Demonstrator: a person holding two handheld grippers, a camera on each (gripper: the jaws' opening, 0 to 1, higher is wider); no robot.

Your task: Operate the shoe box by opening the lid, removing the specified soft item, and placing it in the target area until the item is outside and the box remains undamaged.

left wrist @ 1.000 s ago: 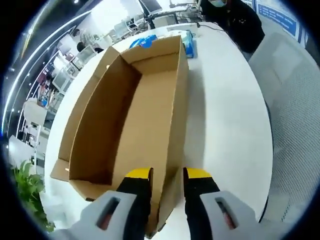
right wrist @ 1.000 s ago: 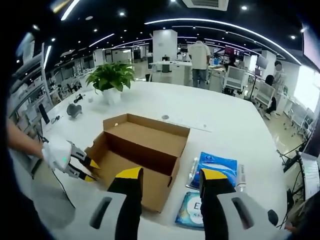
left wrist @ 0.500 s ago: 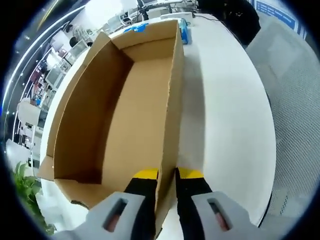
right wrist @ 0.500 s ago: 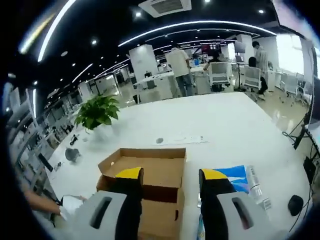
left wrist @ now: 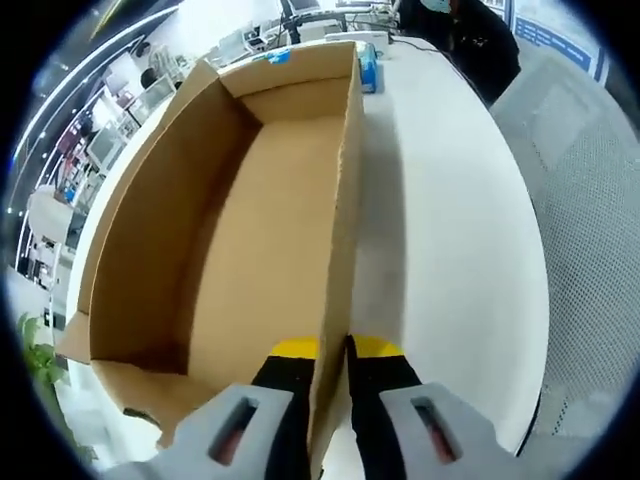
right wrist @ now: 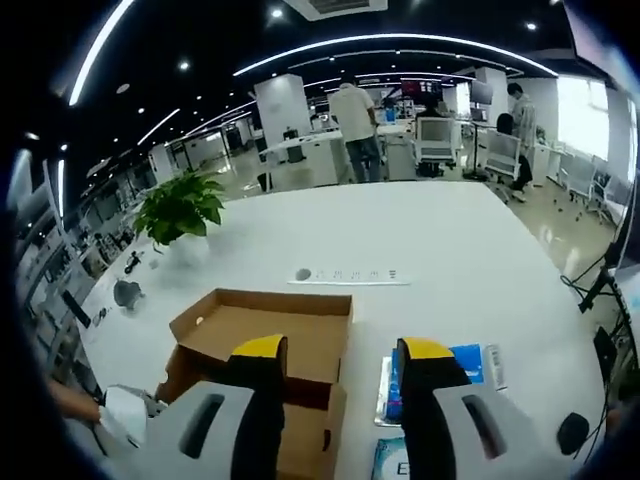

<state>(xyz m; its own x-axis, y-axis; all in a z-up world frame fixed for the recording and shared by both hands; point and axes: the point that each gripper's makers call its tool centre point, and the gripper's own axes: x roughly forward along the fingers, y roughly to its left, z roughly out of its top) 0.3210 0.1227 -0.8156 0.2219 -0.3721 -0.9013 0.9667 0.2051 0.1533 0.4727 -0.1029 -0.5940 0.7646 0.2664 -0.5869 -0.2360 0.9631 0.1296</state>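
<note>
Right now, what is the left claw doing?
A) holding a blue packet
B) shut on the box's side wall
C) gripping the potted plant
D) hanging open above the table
B: in the left gripper view the left claw has its yellow tips pinched on either side of the cardboard box's long side wall.

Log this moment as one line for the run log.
left gripper: shut on shoe box side wall | right gripper: open, above box | box: open, looks empty | blue packs: on white table beside box

The left tongs (left wrist: 333, 352), spread a second ago, have closed onto the shoe box (left wrist: 250, 210) side wall.
</note>
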